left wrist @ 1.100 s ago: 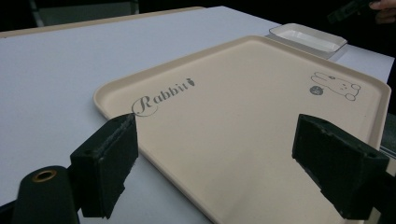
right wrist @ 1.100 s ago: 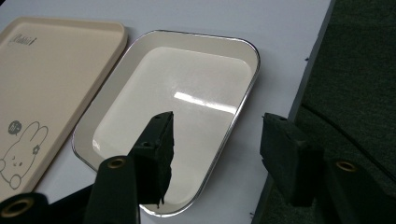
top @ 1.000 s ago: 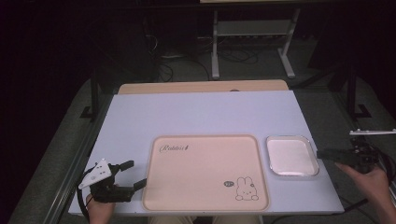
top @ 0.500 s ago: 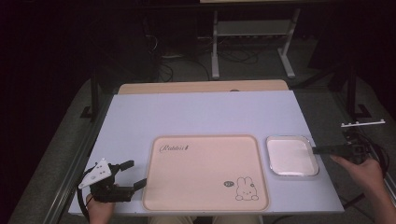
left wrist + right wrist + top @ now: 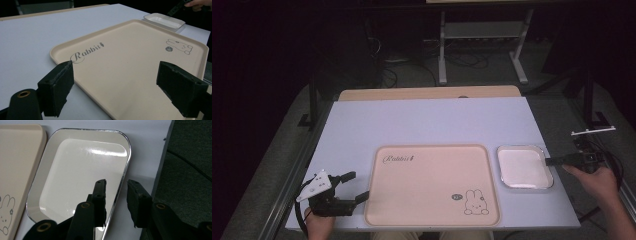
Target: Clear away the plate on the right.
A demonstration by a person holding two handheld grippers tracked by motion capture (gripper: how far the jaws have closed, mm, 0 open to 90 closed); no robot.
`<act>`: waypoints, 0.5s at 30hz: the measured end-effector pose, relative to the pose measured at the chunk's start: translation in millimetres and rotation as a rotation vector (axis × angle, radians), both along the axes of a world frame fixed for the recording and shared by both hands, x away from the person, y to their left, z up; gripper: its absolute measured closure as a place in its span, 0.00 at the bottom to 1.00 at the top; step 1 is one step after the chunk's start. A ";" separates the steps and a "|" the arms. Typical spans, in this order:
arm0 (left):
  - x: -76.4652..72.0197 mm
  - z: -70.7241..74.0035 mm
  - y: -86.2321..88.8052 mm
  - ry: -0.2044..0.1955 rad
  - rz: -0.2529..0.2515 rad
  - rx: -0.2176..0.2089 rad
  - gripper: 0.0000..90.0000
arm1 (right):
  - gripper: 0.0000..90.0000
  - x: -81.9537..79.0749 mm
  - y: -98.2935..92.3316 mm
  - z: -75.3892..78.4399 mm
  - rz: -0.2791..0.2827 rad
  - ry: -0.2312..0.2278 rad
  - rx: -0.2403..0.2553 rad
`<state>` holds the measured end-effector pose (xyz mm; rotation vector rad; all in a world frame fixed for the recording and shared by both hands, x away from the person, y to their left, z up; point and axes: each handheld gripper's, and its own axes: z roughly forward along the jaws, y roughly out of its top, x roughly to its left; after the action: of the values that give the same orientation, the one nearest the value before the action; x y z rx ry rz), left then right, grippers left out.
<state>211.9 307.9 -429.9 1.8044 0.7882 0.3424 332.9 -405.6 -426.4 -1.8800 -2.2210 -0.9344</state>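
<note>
White dish (image 5: 82, 177) rim between the narrowing right gripper (image 5: 116, 187) fingers (image 5: 100, 192), still apart, not yet clamped.

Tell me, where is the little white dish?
In the high view, the white dish sits on the table's right side, beside the beige bunny tray.

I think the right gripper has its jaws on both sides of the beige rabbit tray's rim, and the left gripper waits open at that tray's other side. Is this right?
Not quite. The right gripper straddles the rim of the white dish, not the beige rabbit tray; the right gripper view shows it. Its jaws have just been closing, with a gap still visible. The left gripper does wait open beside the tray.
</note>
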 end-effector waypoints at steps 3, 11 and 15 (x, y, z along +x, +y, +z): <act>0.1 0.0 -0.3 0.001 -0.001 0.003 0.16 | 0.78 1.6 1.3 -0.7 -0.004 0.014 -0.007; -0.1 0.3 -0.2 -0.001 -0.001 0.000 0.16 | 0.81 4.8 4.9 -5.1 -0.011 0.065 -0.033; 0.2 0.3 -0.6 0.000 -0.001 0.001 0.16 | 0.83 5.3 7.5 -6.1 -0.017 0.081 -0.040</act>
<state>212.1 307.3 -429.7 1.8052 0.7872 0.3422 338.2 -398.0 -432.5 -1.9203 -2.1971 -0.8073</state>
